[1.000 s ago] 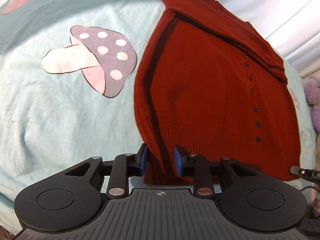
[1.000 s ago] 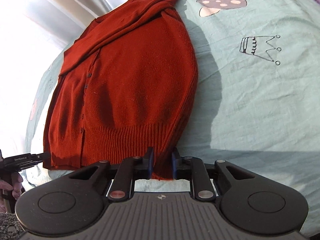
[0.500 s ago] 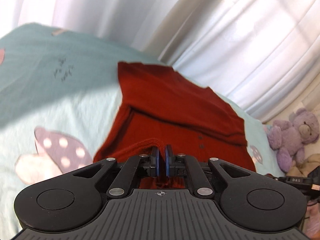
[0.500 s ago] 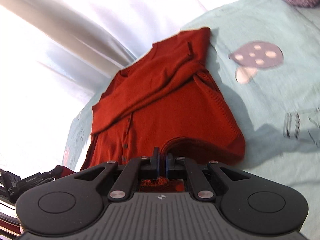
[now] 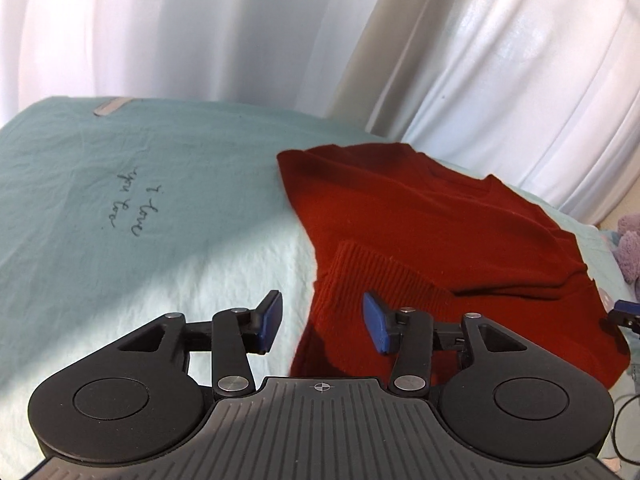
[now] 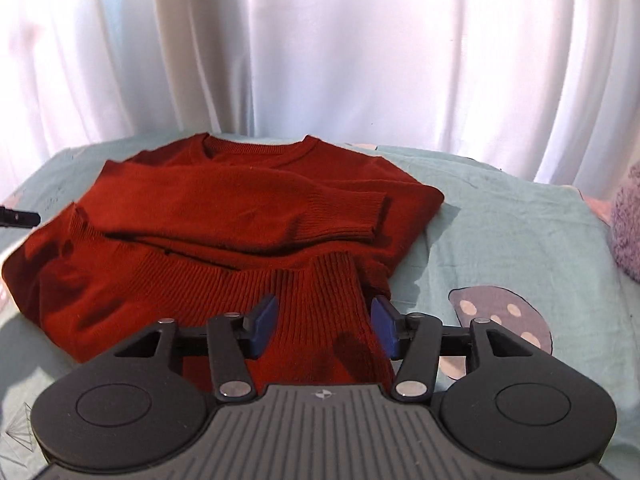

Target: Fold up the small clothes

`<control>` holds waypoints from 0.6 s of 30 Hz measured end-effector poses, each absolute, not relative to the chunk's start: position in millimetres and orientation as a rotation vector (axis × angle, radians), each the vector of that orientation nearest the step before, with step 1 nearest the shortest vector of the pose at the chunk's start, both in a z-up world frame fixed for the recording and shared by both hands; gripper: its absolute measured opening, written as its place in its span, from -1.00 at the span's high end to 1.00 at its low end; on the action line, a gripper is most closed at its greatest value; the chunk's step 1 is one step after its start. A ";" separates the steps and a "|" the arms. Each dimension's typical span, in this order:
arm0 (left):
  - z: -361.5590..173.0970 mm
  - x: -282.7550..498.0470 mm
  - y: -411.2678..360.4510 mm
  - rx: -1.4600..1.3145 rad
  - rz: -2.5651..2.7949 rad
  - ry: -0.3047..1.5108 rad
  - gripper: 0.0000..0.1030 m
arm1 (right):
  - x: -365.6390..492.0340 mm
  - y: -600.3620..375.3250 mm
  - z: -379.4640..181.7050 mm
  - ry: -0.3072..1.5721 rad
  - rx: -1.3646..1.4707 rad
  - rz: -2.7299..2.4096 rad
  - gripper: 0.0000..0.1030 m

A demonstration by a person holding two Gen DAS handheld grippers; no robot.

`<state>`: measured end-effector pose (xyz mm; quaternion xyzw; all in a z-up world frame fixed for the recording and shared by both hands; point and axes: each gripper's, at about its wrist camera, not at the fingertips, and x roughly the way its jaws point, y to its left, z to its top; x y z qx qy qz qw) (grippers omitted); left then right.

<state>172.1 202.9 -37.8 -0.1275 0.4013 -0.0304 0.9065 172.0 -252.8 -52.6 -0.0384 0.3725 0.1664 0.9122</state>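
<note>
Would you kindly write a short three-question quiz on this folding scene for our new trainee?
1. True or false: the left gripper is clamped on the red sweater.
2. The sweater's ribbed hem now lies: A) spread flat toward the camera, B) folded up over the body, C) hanging off the bed.
3. Fill in: the print on the bedsheet beside the right gripper is a ____.

Key: 1 false, its fingers stand apart; 2 B; 3 mushroom.
</note>
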 end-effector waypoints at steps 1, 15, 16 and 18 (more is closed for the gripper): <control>-42.4 175.1 203.4 -0.276 -0.085 0.846 0.05 | 175.2 -250.1 -56.0 0.780 -0.097 0.341 -0.01; -52.2 195.9 169.5 -0.180 -0.217 0.855 0.84 | 196.6 -233.6 -73.2 0.832 -0.152 0.345 0.73; -52.4 194.7 168.6 -0.171 -0.229 0.851 0.85 | 197.1 -232.1 -75.5 0.844 -0.160 0.352 0.78; -51.0 192.7 167.3 -0.151 -0.222 0.834 0.86 | 195.1 -230.8 -78.2 0.831 -0.173 0.361 0.82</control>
